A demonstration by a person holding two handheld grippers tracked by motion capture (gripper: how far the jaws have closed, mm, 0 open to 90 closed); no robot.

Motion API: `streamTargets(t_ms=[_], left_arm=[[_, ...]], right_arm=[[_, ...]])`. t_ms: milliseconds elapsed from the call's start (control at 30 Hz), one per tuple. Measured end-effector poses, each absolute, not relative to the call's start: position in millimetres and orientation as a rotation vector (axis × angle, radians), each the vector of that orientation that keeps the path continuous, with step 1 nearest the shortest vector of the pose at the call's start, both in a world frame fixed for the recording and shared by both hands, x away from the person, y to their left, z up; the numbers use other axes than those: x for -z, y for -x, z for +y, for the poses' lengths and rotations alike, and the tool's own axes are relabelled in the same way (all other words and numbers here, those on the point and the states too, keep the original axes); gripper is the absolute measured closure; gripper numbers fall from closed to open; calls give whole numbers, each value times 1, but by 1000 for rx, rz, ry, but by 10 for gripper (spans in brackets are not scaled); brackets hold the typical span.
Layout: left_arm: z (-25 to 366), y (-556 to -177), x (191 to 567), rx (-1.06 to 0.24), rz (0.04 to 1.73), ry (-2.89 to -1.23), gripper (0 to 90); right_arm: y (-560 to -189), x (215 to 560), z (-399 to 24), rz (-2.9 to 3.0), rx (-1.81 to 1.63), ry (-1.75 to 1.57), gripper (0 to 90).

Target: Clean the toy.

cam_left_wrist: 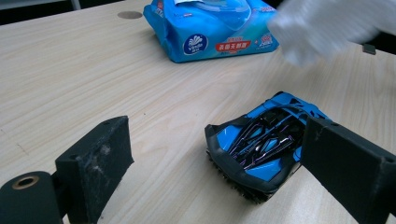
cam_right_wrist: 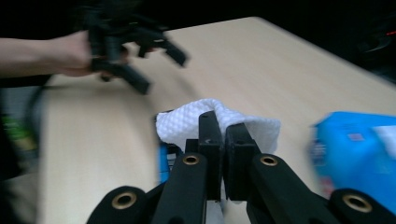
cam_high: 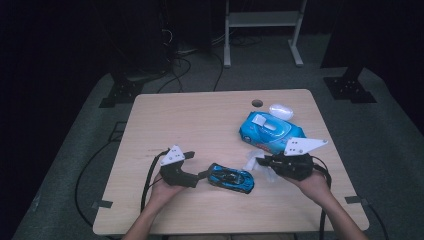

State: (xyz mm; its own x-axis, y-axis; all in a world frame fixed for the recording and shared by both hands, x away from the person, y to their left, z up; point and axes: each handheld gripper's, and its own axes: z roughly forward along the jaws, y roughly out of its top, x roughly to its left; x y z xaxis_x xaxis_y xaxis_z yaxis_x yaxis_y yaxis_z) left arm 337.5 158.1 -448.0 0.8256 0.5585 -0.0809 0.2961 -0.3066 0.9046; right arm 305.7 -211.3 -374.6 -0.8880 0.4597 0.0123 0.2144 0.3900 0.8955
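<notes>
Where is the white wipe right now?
The wipe is pinched in the shut right claw, held near the table's right side, between the blue toy car and the wipes pack.

Dim lab, lone wooden table (cam_high: 200,120), floor cables (cam_high: 185,65), metal stand (cam_high: 262,20)

I had open worktop (cam_high: 200,120) across the whole left and far side, while the blue toy car (cam_high: 231,177) lay between my two tools, the wipes pack (cam_high: 270,131) with the white case (cam_high: 281,110) behind it crowding the right, leaving only a narrow lane there.
</notes>
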Motion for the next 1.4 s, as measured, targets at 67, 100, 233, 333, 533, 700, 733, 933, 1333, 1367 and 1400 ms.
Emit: streamTargets(t_ms=[67, 100, 233, 333, 533, 700, 733, 933, 1333, 1367, 1400], left_arm=[[157, -338, 449, -295, 632, -1920, 83], [156, -338, 449, -289, 629, -1921, 83], [153, -337, 451, -282, 611, -1939, 83], [151, -337, 451, -268, 593, -1947, 83], [149, -337, 450, -269, 573, -1955, 83], [144, -339, 453, -240, 542, -2009, 83], [141, -339, 454, -241, 536, -2028, 83], [127, -344, 455, -245, 445, -2129, 40], [113, -367, 476, -150, 342, -2285, 53], [112, -368, 476, -143, 333, -2293, 56], [111, -368, 477, -134, 323, -2300, 68]], right_arm=[[-304, 379, -207, 2475, -1501, -573, 848], [-306, 385, -202, 2554, -1511, -563, 849], [-317, 401, -192, 2640, -1436, -572, 837], [-328, 414, -185, 2677, -1383, -598, 825], [-336, 434, -175, 2666, -1255, -593, 771], [-337, 451, -165, 2669, -1215, -595, 660], [-337, 451, -165, 2669, -1215, -595, 660], [-335, 457, -163, 2654, -1213, -557, 654], [-339, 463, -170, 2667, -1292, -558, 715], [-340, 463, -170, 2670, -1300, -570, 717], [-340, 463, -170, 2671, -1304, -576, 718]])
